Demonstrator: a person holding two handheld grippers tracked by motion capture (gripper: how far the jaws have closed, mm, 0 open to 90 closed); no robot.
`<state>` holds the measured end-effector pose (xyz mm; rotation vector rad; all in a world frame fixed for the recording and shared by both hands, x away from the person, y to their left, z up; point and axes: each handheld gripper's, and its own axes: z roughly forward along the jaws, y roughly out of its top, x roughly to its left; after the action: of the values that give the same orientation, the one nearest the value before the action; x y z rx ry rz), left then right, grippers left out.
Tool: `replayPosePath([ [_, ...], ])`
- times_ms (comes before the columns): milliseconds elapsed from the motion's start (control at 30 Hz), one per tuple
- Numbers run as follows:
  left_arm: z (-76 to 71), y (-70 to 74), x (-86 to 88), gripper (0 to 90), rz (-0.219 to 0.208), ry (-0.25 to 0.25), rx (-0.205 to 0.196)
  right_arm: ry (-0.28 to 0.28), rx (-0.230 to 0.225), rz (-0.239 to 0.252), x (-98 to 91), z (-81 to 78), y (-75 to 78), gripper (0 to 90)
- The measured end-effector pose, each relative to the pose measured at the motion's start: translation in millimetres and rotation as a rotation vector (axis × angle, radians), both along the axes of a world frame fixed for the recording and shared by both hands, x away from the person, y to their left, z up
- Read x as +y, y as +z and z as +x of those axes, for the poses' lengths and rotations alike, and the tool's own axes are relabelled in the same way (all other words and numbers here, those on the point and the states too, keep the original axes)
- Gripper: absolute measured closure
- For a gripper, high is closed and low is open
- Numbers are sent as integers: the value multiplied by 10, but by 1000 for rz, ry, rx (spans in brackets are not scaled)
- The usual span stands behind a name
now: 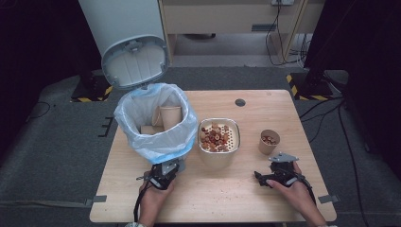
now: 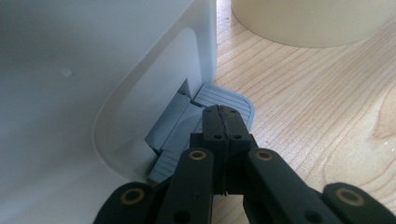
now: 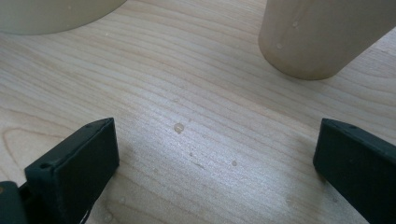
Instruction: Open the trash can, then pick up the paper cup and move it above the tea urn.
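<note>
A white pedal bin [image 1: 156, 127], lid up and lined with a blue bag, is holding paper cups [image 1: 170, 116]. The left gripper [image 2: 223, 122], jaws together, is pressing its grey pedal [image 2: 224, 99]. Beside it, a perforated basin [image 1: 218, 136] is holding brown nuts; a paper cup [image 1: 269, 141] is holding a few. The right gripper [image 3: 215, 154] is hovering with jaws apart.

— Where does the high view sit?
— Above the table's [image 1: 265, 101] near edge, facing forward and down, taking in all four corners.
— And the gripper views?
— Low and very close: the left faces the bin's [image 2: 70, 70] pedal [image 2: 224, 100], the right faces bare wood before the cup [image 3: 322, 35], both also seen from above.
</note>
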<state>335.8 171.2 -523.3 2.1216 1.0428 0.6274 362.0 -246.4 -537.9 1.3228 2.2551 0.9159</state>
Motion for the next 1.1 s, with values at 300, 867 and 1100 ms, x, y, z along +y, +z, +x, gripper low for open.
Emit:
replayPosePath([
  [300, 3, 2, 0, 897, 6, -6, -1, 39, -8, -22, 7, -16, 42, 52],
  [867, 3, 3, -2, 897, 6, -4, 0, -34, -54, -13, -189, -51, 158, 68],
  [1100, 5, 5, 3, 897, 3, -3, 5, -98, -84, 26, -256, 20, 193, 80],
])
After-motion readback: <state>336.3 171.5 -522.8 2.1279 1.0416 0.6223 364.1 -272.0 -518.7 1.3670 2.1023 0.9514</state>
